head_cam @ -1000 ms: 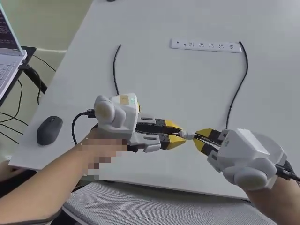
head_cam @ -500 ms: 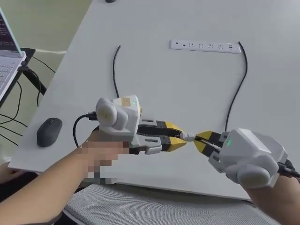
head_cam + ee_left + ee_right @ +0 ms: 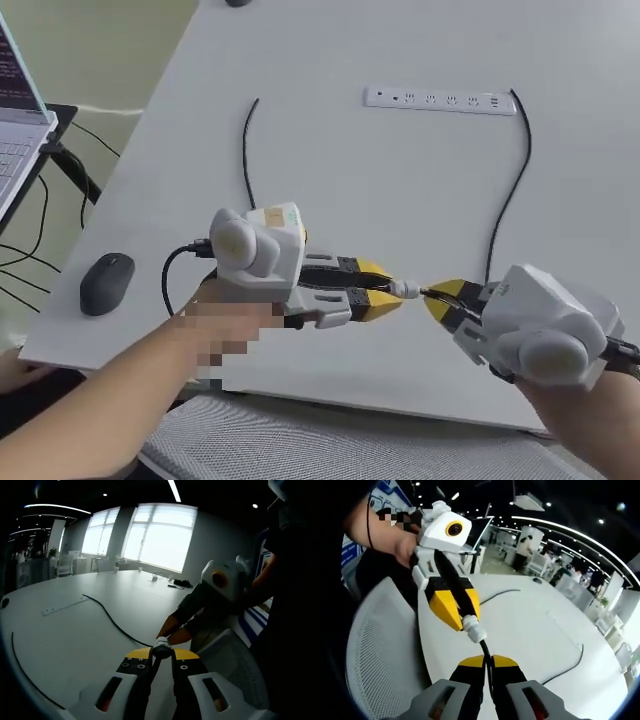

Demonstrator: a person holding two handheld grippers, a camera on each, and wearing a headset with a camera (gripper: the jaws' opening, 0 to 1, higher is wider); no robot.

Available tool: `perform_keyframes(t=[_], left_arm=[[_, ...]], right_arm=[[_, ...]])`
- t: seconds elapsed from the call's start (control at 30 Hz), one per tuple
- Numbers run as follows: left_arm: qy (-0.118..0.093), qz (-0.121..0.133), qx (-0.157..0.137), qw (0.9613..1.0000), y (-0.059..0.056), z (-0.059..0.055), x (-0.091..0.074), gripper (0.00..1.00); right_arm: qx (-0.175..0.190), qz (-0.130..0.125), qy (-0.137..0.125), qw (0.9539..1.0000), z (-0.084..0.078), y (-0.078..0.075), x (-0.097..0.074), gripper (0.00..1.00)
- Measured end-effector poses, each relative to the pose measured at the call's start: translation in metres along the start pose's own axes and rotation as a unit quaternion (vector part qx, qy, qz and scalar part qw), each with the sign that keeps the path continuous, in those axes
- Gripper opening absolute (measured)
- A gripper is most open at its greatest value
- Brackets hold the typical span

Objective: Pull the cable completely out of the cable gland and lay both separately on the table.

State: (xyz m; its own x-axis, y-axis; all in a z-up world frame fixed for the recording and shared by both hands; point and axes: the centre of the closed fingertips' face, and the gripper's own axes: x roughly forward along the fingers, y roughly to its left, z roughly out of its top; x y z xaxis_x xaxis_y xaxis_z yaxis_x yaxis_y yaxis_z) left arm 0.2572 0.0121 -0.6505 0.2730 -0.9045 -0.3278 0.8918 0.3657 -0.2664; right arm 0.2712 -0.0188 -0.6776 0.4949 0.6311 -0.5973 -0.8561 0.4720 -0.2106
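Over the table's front edge, my left gripper (image 3: 388, 295) is shut on the white cable gland (image 3: 407, 290). A short stretch of thin black cable (image 3: 425, 293) runs from the gland into my right gripper (image 3: 440, 298), which is shut on it. In the left gripper view the gland (image 3: 161, 646) sits at the tips of the shut left gripper (image 3: 161, 655), with the right gripper (image 3: 169, 632) just beyond. In the right gripper view the cable (image 3: 485, 652) rises from the shut right gripper (image 3: 488, 661) to the gland (image 3: 474, 629), held by the left gripper (image 3: 462, 617).
A white power strip (image 3: 440, 98) lies at the back of the white table (image 3: 400, 200), and a long black cable (image 3: 510, 190) trails from beside it toward my right gripper. Another black cable (image 3: 245, 150) lies to the left. A mouse (image 3: 105, 280) sits near the left edge, and a mesh chair seat (image 3: 300, 440) is below.
My right gripper has drawn to the right, away from the left one. The gap between them has widened and a short length of cable now shows past the gland.
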Motion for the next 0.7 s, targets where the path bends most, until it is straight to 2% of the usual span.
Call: perform_keyframes(t=[0.17,0.27,0.37,0.47,0.6,0.7], left_arm=[[-0.004,0.002,-0.002,1.0000,-0.001,0.000,-0.003,0.15],[-0.006,0.004,-0.003,1.0000,-0.002,0.001,-0.004,0.15],[-0.009,0.004,-0.006,0.9999,-0.003,0.001,-0.005,0.15],[-0.011,0.005,-0.007,0.9999,-0.004,0.001,-0.005,0.15],[-0.016,0.007,-0.007,0.9998,-0.005,0.002,-0.006,0.15],[-0.017,0.007,-0.007,0.9998,-0.005,0.003,-0.005,0.15]], right_arm=[[0.040,-0.005,0.006,0.9992,-0.011,-0.006,0.001,0.00],[0.078,-0.013,0.011,0.9968,-0.021,-0.013,0.000,0.00],[0.100,-0.019,0.017,0.9946,-0.031,-0.017,0.001,0.00],[0.142,-0.028,0.024,0.9891,-0.042,-0.021,0.002,0.00],[0.218,-0.040,0.034,0.9746,-0.060,-0.028,0.003,0.00],[0.234,-0.044,0.045,0.9701,-0.070,-0.030,0.004,0.00]])
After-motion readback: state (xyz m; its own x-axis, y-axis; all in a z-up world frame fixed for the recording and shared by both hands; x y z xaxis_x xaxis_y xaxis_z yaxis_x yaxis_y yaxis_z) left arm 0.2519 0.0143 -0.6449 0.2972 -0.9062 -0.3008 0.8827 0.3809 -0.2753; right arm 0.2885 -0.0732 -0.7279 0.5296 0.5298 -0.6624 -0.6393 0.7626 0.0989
